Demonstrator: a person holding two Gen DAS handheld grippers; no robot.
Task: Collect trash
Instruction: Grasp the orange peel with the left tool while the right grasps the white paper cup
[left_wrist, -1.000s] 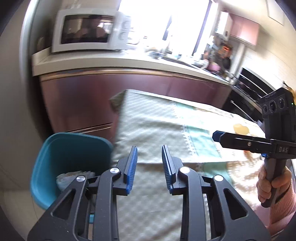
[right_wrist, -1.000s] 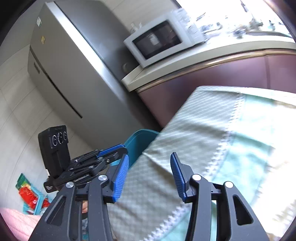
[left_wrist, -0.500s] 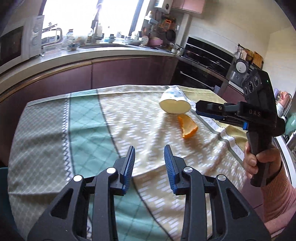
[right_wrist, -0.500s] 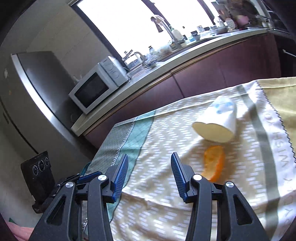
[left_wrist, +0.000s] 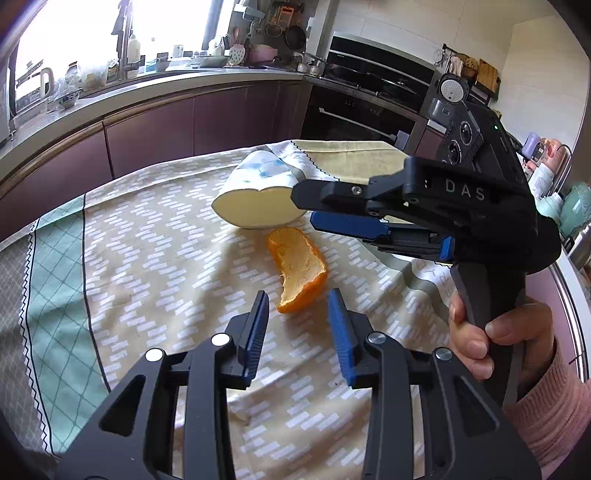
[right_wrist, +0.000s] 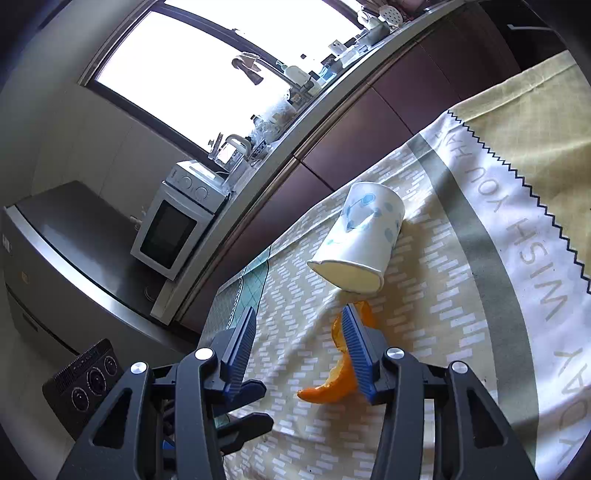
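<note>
— Orange peel (left_wrist: 298, 271), one curled piece, lies on the patterned tablecloth (left_wrist: 147, 258) straight ahead of the left gripper (left_wrist: 297, 306), its near tip just beyond the gap between the blue pads. What else does the left wrist view give?

— One paper cup (left_wrist: 258, 195) on its side, mouth toward the camera, just past the peel. To the right, the right gripper (left_wrist: 332, 206) reaches in side-on above the cloth, its tips close to the cup's rim, with the person's hand (left_wrist: 487, 332) and a pink sleeve (left_wrist: 554, 406) on the grip. That hand shows in no other view. Left jaws stand apart, nothing between them.

— And the right wrist view?

— Same single cup (right_wrist: 360, 240) and single peel (right_wrist: 343, 365), but here the peel sits partly behind the right-hand pad of the right gripper (right_wrist: 299, 317), outside the gap; the cup lies ahead and a little right. Jaws parted, empty. This view alone shows the microwave (right_wrist: 173, 221) and fridge (right_wrist: 55, 240) far off to the left, and part of the left gripper (right_wrist: 221, 417) low at the left.

— Against a second ago?

— Then the left view faced a teal bin beside the table and the microwave; neither shows there now. The right view looked at bare cloth and the fridge. Half a second ago both grippers sat farther back from cup and peel.

— Count?

— One cup, one peel, two grippers.
</note>
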